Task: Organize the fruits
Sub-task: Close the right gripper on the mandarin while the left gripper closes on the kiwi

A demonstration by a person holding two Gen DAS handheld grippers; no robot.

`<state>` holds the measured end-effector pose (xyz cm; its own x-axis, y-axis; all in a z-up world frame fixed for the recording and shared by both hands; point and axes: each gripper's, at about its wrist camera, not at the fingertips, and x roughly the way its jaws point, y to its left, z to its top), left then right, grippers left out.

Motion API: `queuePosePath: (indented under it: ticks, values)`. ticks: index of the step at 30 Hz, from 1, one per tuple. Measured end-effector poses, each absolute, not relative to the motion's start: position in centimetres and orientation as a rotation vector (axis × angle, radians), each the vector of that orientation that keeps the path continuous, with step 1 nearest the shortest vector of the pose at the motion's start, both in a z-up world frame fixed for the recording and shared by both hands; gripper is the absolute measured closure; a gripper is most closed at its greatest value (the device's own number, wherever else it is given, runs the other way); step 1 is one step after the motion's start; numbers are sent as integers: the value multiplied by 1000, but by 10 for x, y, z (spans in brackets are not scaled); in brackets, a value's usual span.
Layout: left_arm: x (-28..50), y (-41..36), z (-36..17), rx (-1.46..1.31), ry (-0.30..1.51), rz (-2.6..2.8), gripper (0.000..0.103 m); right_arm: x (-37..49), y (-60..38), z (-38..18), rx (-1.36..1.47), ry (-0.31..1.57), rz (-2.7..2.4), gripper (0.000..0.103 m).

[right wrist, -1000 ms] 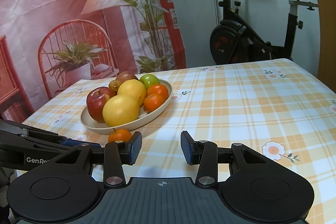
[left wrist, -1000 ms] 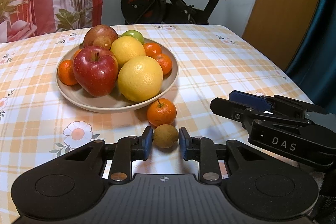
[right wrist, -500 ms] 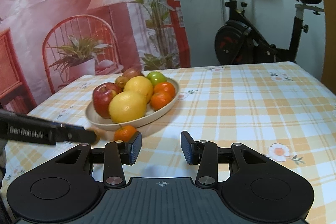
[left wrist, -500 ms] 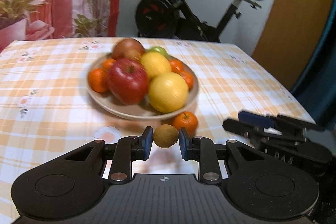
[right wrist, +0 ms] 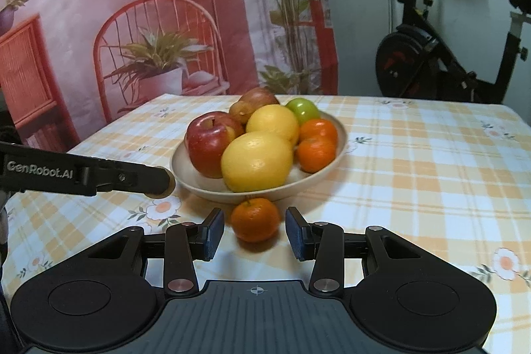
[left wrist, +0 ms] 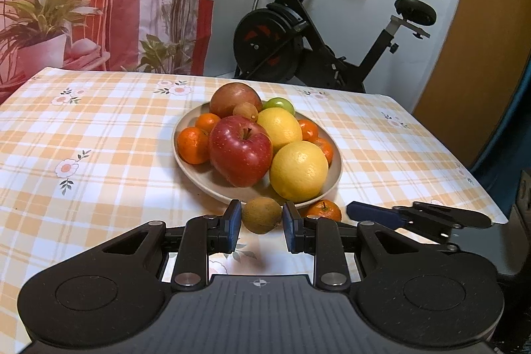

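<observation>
My left gripper (left wrist: 261, 210) is shut on a small brown round fruit (left wrist: 262, 216), held just off the checked cloth in front of the beige plate (left wrist: 212, 192). The plate holds a red apple (left wrist: 240, 150), two yellow citrus fruits, several tangerines, a green fruit and a second apple. A loose tangerine (right wrist: 255, 219) sits on the cloth by the plate's (right wrist: 205, 192) near rim. My right gripper (right wrist: 255, 216) stands open around it, with small gaps at both pads. In the right wrist view the left gripper (right wrist: 162, 179) reaches in from the left.
An exercise bike (left wrist: 318, 45) stands behind the table's far edge. A red printed backdrop (right wrist: 149, 5) hangs at the back left. The table's right edge (left wrist: 491, 208) lies close to the right gripper (left wrist: 358, 208).
The left gripper has lifted the brown fruit slightly and swung so the plate now sits at the centre of its view. The right gripper has slid left, bringing the loose tangerine between its fingers.
</observation>
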<state>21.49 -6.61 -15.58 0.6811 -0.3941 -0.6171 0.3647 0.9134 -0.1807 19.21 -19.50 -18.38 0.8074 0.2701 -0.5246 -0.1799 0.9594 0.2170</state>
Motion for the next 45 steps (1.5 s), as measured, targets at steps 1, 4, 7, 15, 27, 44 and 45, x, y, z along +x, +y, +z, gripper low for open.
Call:
queuePosePath:
  ticks: [1, 4, 7, 15, 27, 44, 45]
  values:
    - [215, -65, -156, -46, 701, -424, 75, 195, -193, -184, 157, 591, 243, 64]
    - [216, -62, -155, -53, 699, -419, 75, 202, -188, -185, 143, 605, 235, 64]
    - [217, -61, -156, -59, 698, -413, 75, 207, -185, -187, 137, 632, 223, 65]
    - [216, -61, -156, -54, 697, -413, 75, 207, -187, -188, 139, 640, 211, 70]
    - [214, -62, -154, -45, 698, -416, 75, 199, -191, -187, 153, 610, 208, 73]
    - [208, -62, -153, -42, 704, -411, 75, 207, -180, -189, 98, 648, 193, 71]
    - [208, -62, -153, -42, 704, -411, 75, 206, -179, -188, 92, 643, 184, 71]
